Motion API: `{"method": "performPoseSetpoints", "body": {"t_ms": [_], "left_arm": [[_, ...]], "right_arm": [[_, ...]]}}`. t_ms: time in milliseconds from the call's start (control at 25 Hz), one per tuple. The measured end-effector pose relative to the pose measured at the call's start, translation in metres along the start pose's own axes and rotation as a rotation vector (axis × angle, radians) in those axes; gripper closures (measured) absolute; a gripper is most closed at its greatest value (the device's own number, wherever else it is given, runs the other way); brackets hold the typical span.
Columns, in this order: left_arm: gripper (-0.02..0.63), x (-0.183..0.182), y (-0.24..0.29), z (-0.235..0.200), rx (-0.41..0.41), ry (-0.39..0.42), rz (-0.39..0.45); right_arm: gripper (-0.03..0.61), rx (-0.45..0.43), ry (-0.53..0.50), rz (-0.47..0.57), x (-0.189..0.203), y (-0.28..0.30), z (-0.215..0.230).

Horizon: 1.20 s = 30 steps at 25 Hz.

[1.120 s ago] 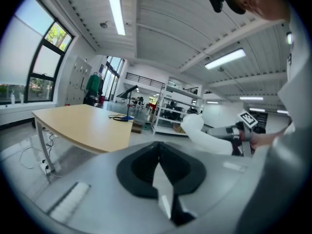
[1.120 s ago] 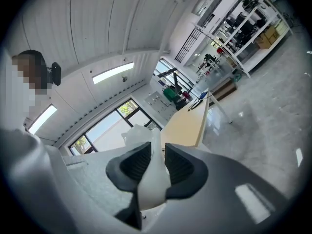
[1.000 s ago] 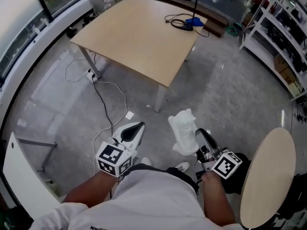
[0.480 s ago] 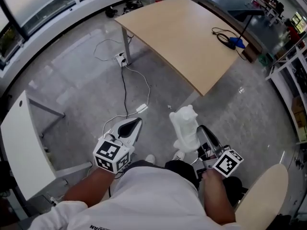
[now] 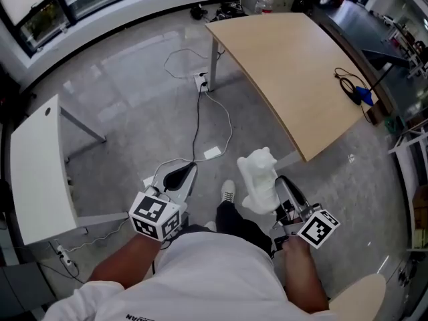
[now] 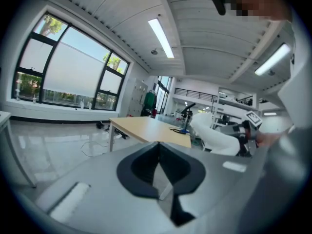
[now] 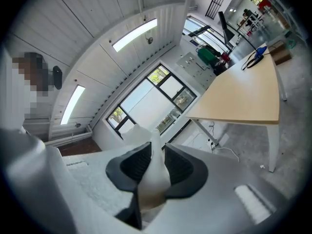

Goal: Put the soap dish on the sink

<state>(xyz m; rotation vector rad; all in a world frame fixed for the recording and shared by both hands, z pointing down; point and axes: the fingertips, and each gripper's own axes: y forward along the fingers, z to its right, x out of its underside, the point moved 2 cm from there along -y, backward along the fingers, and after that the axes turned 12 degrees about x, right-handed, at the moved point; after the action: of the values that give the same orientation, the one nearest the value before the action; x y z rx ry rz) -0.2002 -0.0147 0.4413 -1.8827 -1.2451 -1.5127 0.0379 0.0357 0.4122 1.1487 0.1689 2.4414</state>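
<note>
The step in hand looks like the carry: the right tool (image 5: 279, 184) is clamped on one edge of the soap dish (image 5: 259, 179), held in the air above the grey floor (image 5: 134, 112) in front of the person's legs. The left tool (image 5: 189, 174) has its jaws together with nothing between them. No sink shows in any view, so the next move calls for finding it and bringing over the dish, a white, glossy moulded piece with a wavy rim, standing on edge between the pads.
</note>
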Motion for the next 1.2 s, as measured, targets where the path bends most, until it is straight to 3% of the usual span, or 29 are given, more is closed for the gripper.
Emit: {"method": "performPoseSetpoints", "body": {"t_ms": [240,720,1200], "left_arm": [[0.606,-0.018,0.001,-0.030,-0.115,-0.015,0.038],[0.606,-0.051,0.025,-0.084,-0.305,-0.038,0.105],[0.606,-0.079,0.075,-0.130,-0.363,-0.038,0.148]], "right_arm": [[0.489,-0.119,0.050,-0.107,-0.011,0.066,-0.009],[0.491,-0.278,-0.035,-0.235,-0.061,0.176,-0.020],[0.491,-0.328,-0.032,-0.271,-0.096,0.237,0.002]]}}
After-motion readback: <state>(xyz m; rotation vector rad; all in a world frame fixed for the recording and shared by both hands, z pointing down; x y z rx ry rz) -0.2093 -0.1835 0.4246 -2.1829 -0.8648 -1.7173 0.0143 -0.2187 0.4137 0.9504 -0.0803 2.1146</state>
